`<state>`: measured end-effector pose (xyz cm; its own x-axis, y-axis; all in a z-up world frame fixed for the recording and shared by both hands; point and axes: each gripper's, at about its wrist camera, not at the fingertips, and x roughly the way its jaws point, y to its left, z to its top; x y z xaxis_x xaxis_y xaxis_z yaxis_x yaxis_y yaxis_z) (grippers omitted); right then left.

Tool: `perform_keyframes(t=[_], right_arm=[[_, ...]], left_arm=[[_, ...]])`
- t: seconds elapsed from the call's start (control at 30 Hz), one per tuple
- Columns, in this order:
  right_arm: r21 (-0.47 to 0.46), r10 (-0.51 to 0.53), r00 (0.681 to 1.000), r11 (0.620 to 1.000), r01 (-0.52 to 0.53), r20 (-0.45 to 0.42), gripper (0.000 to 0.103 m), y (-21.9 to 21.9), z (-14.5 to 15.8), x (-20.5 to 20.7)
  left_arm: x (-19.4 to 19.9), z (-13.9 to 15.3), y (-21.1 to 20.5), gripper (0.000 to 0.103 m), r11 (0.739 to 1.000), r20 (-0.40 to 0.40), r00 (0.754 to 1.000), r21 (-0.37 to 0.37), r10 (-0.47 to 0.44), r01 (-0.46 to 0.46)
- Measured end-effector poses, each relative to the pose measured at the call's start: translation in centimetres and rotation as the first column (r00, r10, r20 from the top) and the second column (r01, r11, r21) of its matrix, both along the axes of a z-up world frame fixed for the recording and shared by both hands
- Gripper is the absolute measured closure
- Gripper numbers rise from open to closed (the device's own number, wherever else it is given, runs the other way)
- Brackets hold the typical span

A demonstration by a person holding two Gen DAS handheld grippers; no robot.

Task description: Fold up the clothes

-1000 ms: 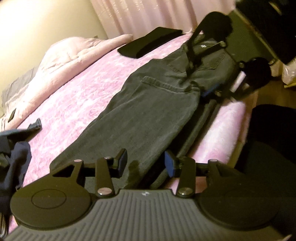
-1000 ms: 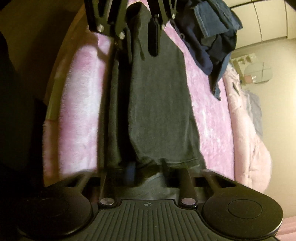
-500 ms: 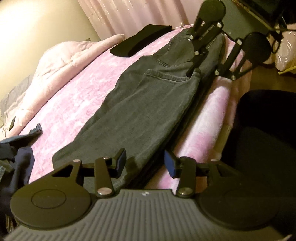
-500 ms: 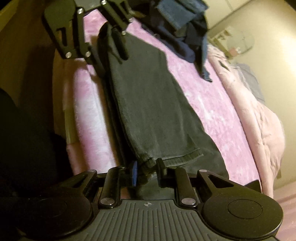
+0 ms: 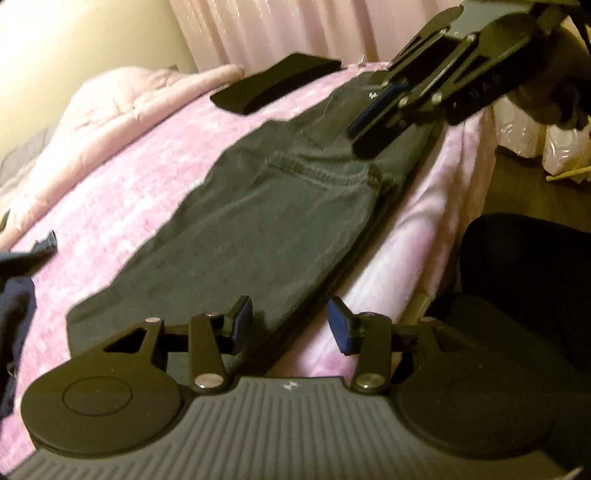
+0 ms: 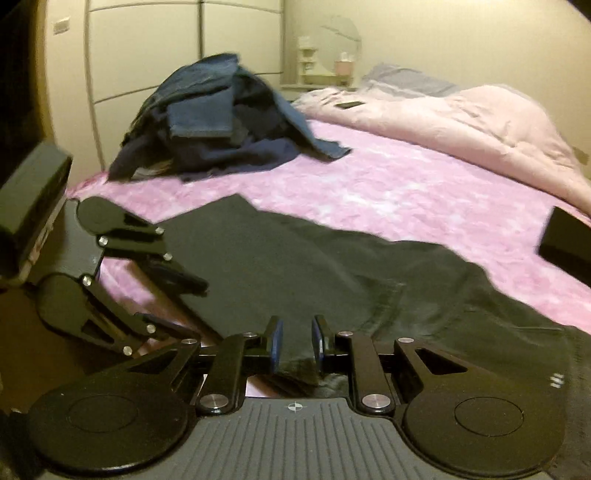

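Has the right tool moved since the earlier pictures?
Yes. In the left wrist view, the right tool has lifted off the dark jeans and swung up toward the pink curtain, rolling over as it went.

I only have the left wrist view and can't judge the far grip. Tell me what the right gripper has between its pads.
Observer: From the right wrist view, the right gripper pinches a fold of the dark jeans at their waist end.
Operator: Report what lies beyond the hem end.
Observer: A pile of blue clothes heaped on the pink blanket, apart from the jeans.
Operator: Say what's behind the pile.
Observer: Pale cupboard doors and a small round mirror.
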<state>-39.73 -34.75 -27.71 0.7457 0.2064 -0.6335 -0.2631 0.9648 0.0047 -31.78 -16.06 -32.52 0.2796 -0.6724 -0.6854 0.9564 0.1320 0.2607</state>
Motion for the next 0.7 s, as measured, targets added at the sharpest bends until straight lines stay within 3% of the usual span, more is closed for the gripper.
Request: perform_keyframes(t=[0.1, 0.17, 0.3, 0.47, 0.57, 0.7], right_arm=[[-0.066, -0.004, 0.998, 0.998, -0.001, -0.065, 0.084, -0.4, -2.4, 1.0], [0.022, -0.022, 0.997, 0.999, 0.023, -0.070, 0.084, -1.6, -2.8, 1.1], [0.034, -0.038, 0.997, 0.999, 0.041, -0.071, 0.084, -1.7, -0.9, 1.1], [0.109, -0.101, 0.995, 0.989, 0.102, -0.015, 0.084, -3.8, 1.2, 1.6], [0.091, -0.142, 0.990, 0.986, 0.143, -0.018, 0.084, -4.7, 1.3, 3.6], [0.078, -0.152, 0.983, 0.984, 0.160, -0.102, 0.084, -6.0, -0.8, 7.9]], left_arm=[[0.2, -0.3, 0.0, 0.063, 1.000, -0.018, 1.000, 0.002, 0.017, -0.017], [0.2, -0.3, 0.1, 0.063, 1.000, -0.026, 0.999, 0.000, 0.025, -0.025], [-0.2, 0.5, 0.7, 0.063, 1.000, -0.030, 0.999, -0.009, 0.017, -0.017], [-0.4, 2.6, 0.9, 0.063, 0.996, -0.070, 0.998, -0.085, -0.009, 0.003], [-0.1, 3.3, 0.0, 0.063, 0.994, -0.067, 0.998, -0.110, -0.013, 0.006], [0.7, 2.0, -2.2, 0.063, 0.997, -0.084, 0.996, -0.074, -0.015, 0.009]])
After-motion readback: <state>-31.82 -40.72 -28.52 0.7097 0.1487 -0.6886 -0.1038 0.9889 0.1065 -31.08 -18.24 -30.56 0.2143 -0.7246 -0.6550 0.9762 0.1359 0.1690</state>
